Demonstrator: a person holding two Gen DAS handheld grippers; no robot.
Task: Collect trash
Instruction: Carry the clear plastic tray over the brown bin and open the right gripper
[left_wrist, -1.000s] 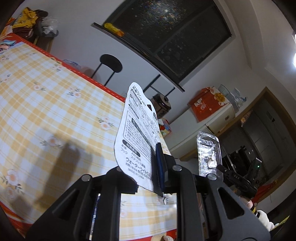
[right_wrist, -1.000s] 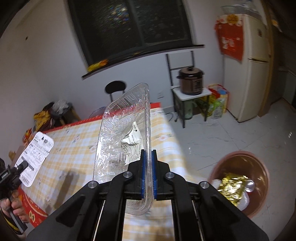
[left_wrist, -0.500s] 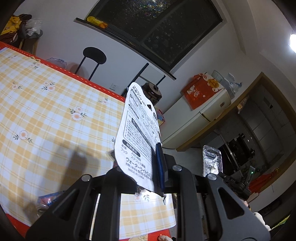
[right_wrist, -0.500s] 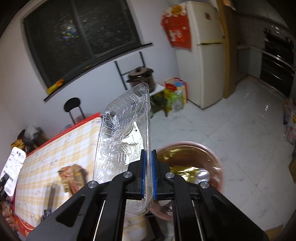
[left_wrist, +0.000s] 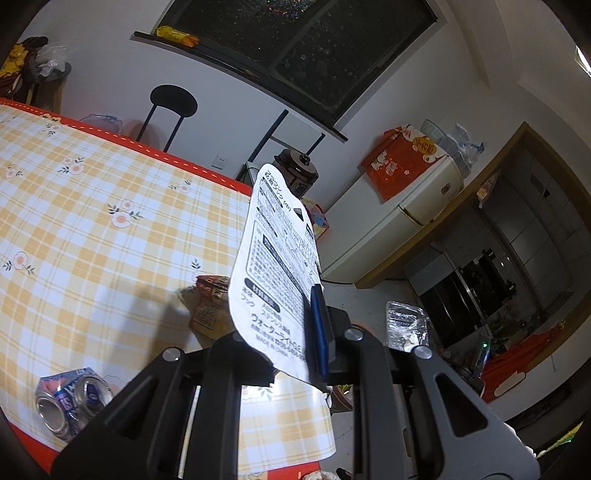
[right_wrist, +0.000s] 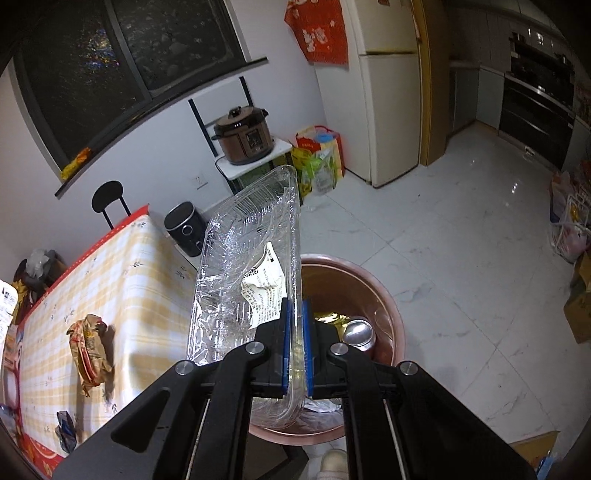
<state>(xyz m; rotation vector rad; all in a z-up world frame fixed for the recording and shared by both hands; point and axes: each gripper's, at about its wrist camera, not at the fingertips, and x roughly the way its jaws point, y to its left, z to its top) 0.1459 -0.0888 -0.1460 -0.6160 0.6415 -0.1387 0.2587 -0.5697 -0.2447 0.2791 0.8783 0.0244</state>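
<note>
Right gripper (right_wrist: 294, 347) is pinching a clear plastic tray (right_wrist: 247, 273) above the round copper-brown bin (right_wrist: 388, 306), left gripper (left_wrist: 314, 332) clamps a white printed card (left_wrist: 273, 280). Crumpled brown wrapper (right_wrist: 88, 343) and crushed can (left_wrist: 70, 402) left on the yellow checked tablecloth (left_wrist: 92, 229).

Fridge (right_wrist: 384, 92), brown cooker (right_wrist: 243, 134), black stool (left_wrist: 173, 101)

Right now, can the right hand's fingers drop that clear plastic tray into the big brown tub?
Probably yes. The right gripper pinches the clear tray right above the brown tub on the floor, and nothing sits between them. The tub holds a can and gold foil but looks roomy.
</note>
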